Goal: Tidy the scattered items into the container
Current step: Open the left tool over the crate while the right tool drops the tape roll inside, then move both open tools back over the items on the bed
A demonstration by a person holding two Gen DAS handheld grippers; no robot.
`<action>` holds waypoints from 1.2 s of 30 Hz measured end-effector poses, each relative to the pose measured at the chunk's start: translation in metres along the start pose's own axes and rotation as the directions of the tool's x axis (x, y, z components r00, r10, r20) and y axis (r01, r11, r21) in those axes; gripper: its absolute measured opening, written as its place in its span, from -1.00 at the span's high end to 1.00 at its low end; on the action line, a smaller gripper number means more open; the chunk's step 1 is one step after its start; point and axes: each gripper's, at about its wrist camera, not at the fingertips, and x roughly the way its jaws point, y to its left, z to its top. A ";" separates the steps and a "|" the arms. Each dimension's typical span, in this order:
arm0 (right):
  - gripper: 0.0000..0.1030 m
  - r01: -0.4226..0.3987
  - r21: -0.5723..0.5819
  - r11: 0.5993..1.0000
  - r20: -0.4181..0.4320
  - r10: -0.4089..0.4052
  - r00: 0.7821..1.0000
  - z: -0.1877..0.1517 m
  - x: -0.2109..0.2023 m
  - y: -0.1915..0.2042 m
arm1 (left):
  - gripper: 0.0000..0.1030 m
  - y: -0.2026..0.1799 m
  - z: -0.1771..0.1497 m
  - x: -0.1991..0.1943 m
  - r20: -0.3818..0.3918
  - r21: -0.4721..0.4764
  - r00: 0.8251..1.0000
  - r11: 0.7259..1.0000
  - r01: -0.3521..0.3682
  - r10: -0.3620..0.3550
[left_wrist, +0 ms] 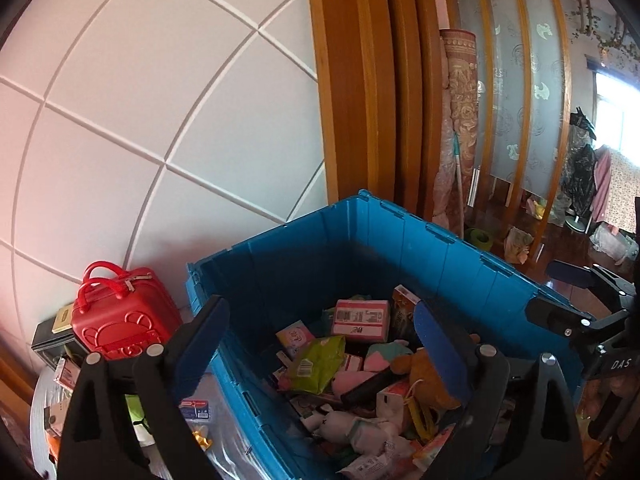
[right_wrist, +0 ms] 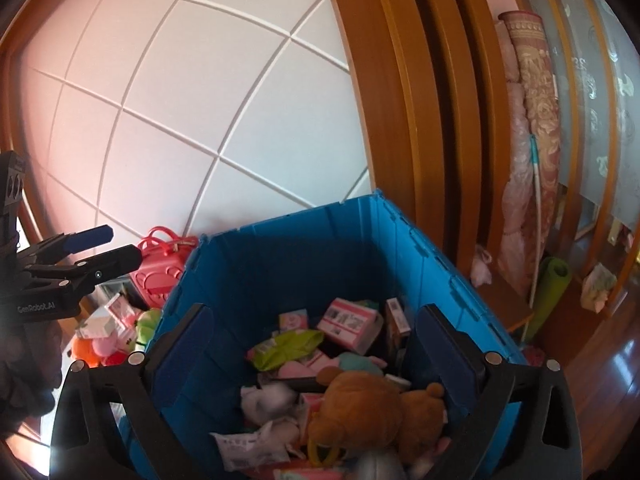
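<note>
A blue plastic crate (left_wrist: 400, 240) (right_wrist: 320, 248) holds several items: a brown teddy bear (right_wrist: 368, 408) (left_wrist: 428, 376), a green packet (left_wrist: 316, 364) (right_wrist: 288, 344), a pink-and-white box (left_wrist: 362, 318) (right_wrist: 348, 324) and soft toys. My left gripper (left_wrist: 320, 352) is open and empty above the crate's left rim. My right gripper (right_wrist: 316, 360) is open and empty over the crate, just above the bear. Each gripper shows at the edge of the other's view, the right one (left_wrist: 568, 296) and the left one (right_wrist: 104, 248).
A red toy suitcase (left_wrist: 120, 316) (right_wrist: 160, 276) stands left of the crate by the white panelled wall. Loose boxes and plush toys (right_wrist: 112, 332) lie beside it on the left. Wooden door frames, a rolled rug (left_wrist: 460, 120) and a green mat (right_wrist: 548, 292) stand to the right.
</note>
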 end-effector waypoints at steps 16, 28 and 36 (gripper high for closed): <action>-1.00 -0.134 -0.097 0.986 -0.052 0.129 0.990 -0.004 0.013 0.070 | -0.83 0.131 -0.086 -0.056 -0.096 -0.209 0.968 0.946 -0.249 0.233; -1.00 -0.249 -0.217 0.944 -0.116 0.228 0.967 -0.017 0.013 0.168 | -0.83 0.225 -0.185 -0.120 -0.217 -0.297 0.910 0.863 -0.408 0.355; -1.00 -0.286 -0.266 0.921 -0.132 0.259 0.957 -0.027 0.001 0.243 | -0.83 0.277 -0.231 -0.160 -0.229 -0.342 0.901 0.837 -0.428 0.367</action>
